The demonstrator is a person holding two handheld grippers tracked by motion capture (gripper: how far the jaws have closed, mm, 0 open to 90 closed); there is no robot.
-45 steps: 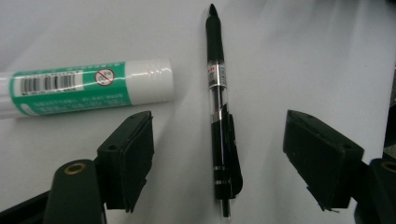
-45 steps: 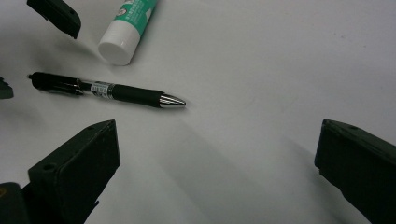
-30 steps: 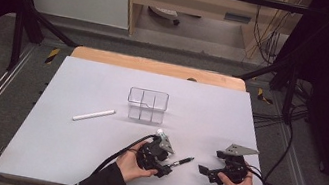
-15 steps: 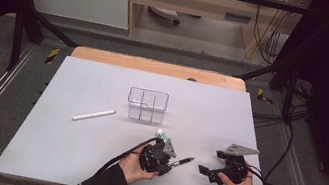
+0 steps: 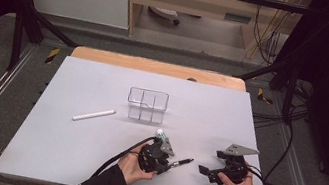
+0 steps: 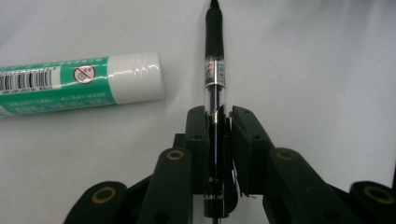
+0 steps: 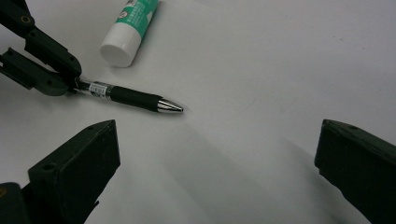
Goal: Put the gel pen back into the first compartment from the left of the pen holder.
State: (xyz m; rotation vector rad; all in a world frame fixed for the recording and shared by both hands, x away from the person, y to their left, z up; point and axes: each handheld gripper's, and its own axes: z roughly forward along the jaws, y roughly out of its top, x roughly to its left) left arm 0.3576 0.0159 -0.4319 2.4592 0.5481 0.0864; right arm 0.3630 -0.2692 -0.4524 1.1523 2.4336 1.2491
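Left gripper has its jaws clamped on a black gel pen near the table's front edge, silver tip pointing toward the right gripper, whose jaws stand wide and empty close by. The grip sits at the pen's rear end, so the long free front could pivot or slip if it's swung fast. A green-and-white glue stick lies just beside it; a careless sweep could knock it rolling.

Bare table ahead of my right gripper, pen tip and glue stick crowding my left side
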